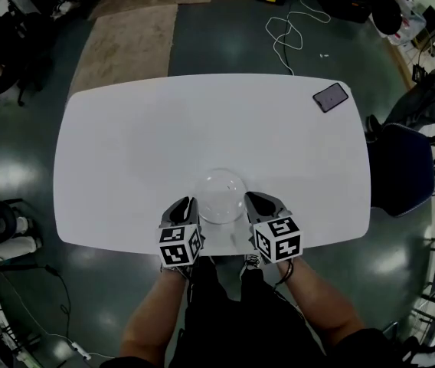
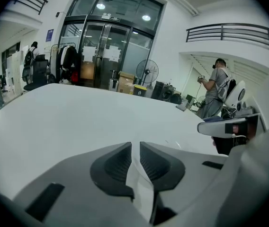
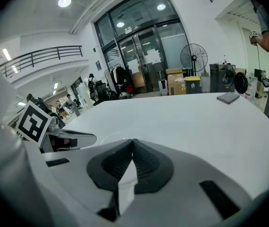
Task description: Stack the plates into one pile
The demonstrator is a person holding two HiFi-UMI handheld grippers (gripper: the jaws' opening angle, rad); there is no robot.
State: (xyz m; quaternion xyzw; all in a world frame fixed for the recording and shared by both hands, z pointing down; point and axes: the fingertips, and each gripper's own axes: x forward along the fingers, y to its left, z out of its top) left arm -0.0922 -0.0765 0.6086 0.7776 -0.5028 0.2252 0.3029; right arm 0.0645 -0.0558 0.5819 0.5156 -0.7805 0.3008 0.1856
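Near the front edge of the white bench point(image 1: 125, 152), right before the person, sits one round pile of pale, glassy plates point(image 1: 221, 194); how many plates are in it cannot be told from above, as the rims merge into one faint circle. No other plate shows anywhere on the bench; the only other thing on it is a dark phone point(image 1: 330, 96), lying flat well apart toward the far right corner.

The left hand-held gripper point(image 1: 189, 205) hangs just beside the pile on its left; its jaws stand a little apart, with a narrow slit of bare bench showing between the ribbed pads and nothing held. The right hand-held gripper point(image 1: 254, 199) flanks the pile on the other side; its jaws are pressed together at the tips and empty. Neither seems to touch the pile, though the head view is too coarse to be sure at the rims.

Judging by this layout, the stacking looks done or all but done; every plate in sight is gathered in the single pile, and both hand-held grippers are free of load. What may be left is small: perhaps a nudge to square the pile, if any plate sits off centre, which these views do not settle; then drawing both hand-held grippers back from the bench.
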